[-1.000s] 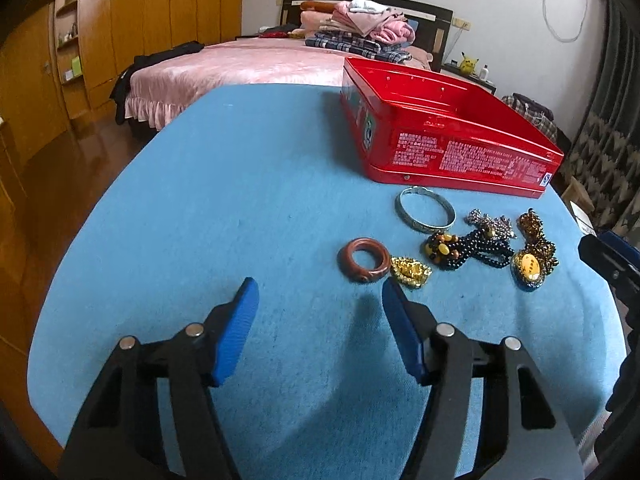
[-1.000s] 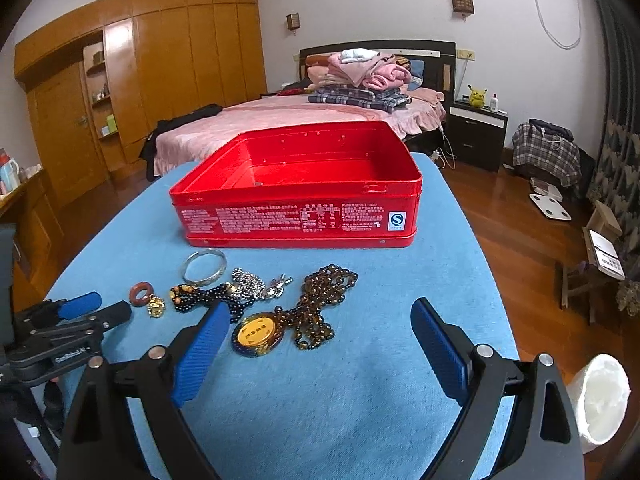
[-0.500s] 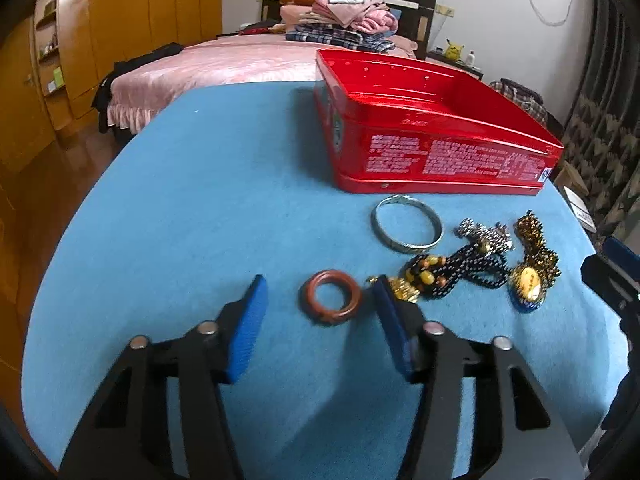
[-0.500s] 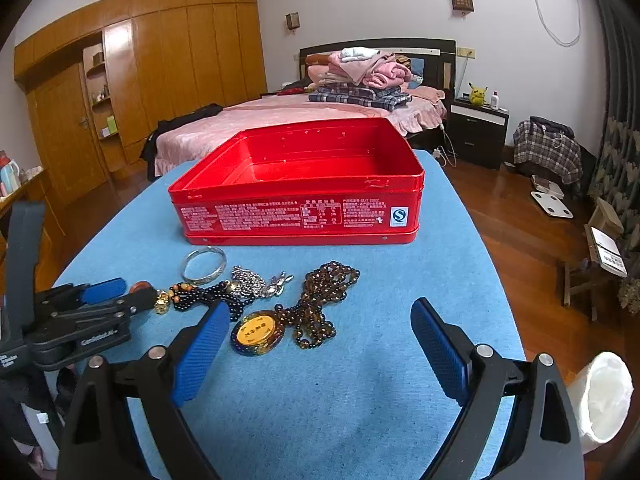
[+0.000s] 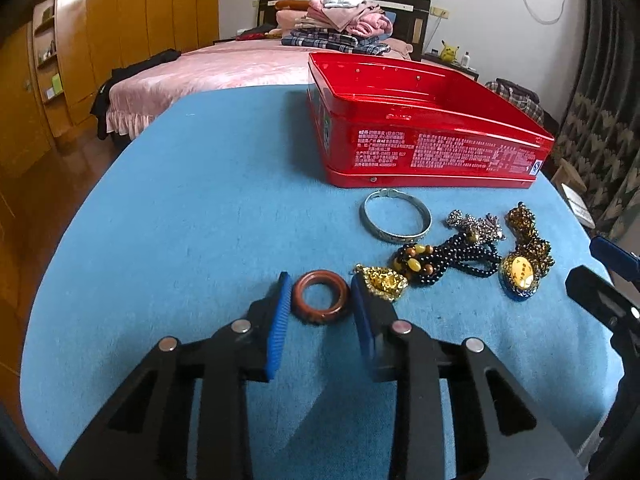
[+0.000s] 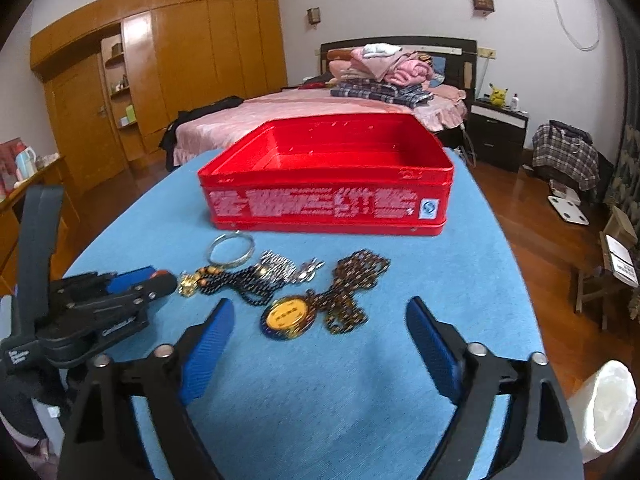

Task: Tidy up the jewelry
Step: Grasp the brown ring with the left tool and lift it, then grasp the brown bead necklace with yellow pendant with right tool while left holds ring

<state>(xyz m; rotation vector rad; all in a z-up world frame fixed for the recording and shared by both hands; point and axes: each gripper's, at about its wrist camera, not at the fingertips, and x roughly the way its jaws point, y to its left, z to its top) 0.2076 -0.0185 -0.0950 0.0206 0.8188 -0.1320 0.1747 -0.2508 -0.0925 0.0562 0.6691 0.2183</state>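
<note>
Blue ribbed pads line the fingers of the left gripper (image 5: 320, 300), which sit close on either side of a reddish-brown ring (image 5: 320, 297) lying flat on the blue-covered counter (image 5: 180, 208); the pads look to touch or nearly touch the ring's edges, and whether they squeeze it cannot be told. Just right of the ring lies a gold pendant (image 5: 382, 282), touching the right finger's tip and joined to a black beaded strand (image 5: 452, 259) with amber beads. Farther right lies a round yellow medallion (image 5: 519, 274) on a brown bead chain (image 5: 528, 230). A sparkly silver piece (image 5: 476, 224) rests behind the black beads, and a silver bangle (image 5: 396, 216) lies flat just beyond, near the front wall of an open red tin box (image 5: 432, 152). In the right wrist view, the right gripper (image 6: 320, 320) hovers with fingers spread wide, holding nothing, the medallion between and ahead of them. Beyond the counter stands a bed (image 6: 288, 114) with a pink cover and piled folded clothes (image 6: 384, 72).
</note>
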